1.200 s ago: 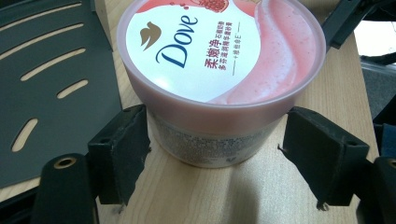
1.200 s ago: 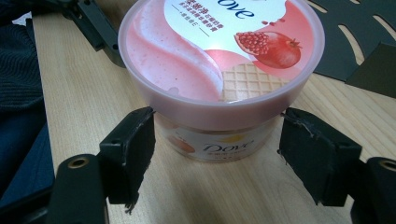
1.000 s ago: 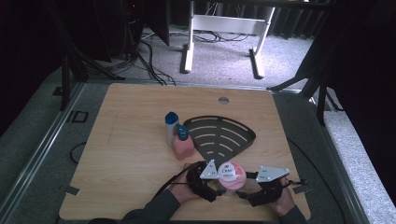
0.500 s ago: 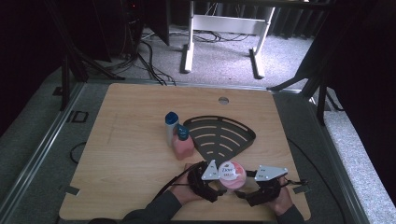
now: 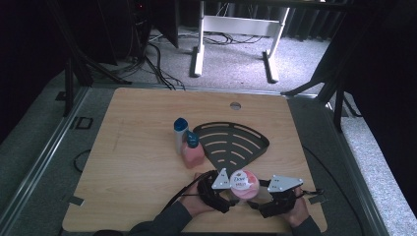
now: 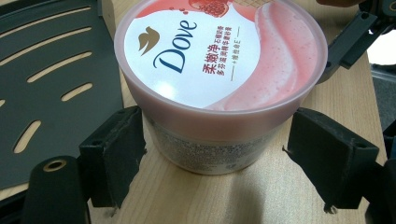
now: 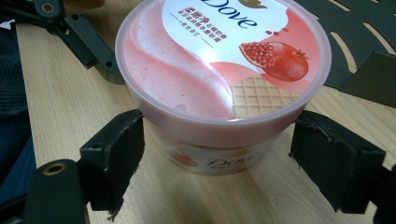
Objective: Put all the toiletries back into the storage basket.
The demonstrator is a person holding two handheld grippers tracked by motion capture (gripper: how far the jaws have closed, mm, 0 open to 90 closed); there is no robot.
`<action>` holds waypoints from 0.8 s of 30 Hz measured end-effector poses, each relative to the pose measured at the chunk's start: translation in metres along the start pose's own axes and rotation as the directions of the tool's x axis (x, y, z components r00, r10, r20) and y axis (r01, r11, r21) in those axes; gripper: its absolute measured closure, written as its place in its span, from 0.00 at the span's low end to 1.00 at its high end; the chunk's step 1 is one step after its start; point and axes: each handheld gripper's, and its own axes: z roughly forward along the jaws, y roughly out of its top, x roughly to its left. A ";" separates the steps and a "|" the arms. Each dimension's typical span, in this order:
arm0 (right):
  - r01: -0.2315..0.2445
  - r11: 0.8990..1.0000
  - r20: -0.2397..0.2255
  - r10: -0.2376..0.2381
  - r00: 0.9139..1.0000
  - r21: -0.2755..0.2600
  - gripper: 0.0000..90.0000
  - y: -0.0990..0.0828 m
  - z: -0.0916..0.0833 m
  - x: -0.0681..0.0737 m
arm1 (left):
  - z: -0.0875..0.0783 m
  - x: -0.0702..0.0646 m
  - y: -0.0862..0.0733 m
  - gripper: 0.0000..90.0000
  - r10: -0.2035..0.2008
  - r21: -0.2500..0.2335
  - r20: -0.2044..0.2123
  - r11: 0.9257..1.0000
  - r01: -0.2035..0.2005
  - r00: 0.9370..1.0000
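The Dove tub [image 5: 244, 183] stands upright, lid up, at the table's near edge, between the left gripper [image 6: 212, 163] and right gripper [image 7: 217, 161], both with jaws spread, not pressing it.

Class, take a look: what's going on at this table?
A person holds a claw in each hand, both set around a pink Dove tub near the table's front edge. The left claw and right claw stand open at its sides, not gripping. Two bottles and a black fan-shaped tray sit behind.
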 end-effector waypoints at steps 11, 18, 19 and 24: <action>0.001 1.000 -0.006 -0.001 1.000 0.007 0.19 0.003 -0.002 0.002 | -0.004 -0.003 0.003 0.21 0.001 0.006 -0.009 1.000 -0.001 1.000; 0.011 1.000 0.005 -0.011 1.000 0.002 0.19 0.007 -0.006 0.001 | -0.007 -0.002 0.009 0.21 0.008 0.004 -0.012 1.000 -0.008 1.000; 0.010 1.000 0.005 -0.010 1.000 0.000 0.19 0.008 -0.006 0.001 | -0.007 -0.001 0.010 0.21 0.013 0.004 -0.015 1.000 -0.013 1.000; 0.015 1.000 0.007 -0.015 1.000 -0.011 0.19 0.012 -0.009 -0.001 | -0.011 0.001 0.013 0.21 0.012 -0.005 -0.019 1.000 -0.013 1.000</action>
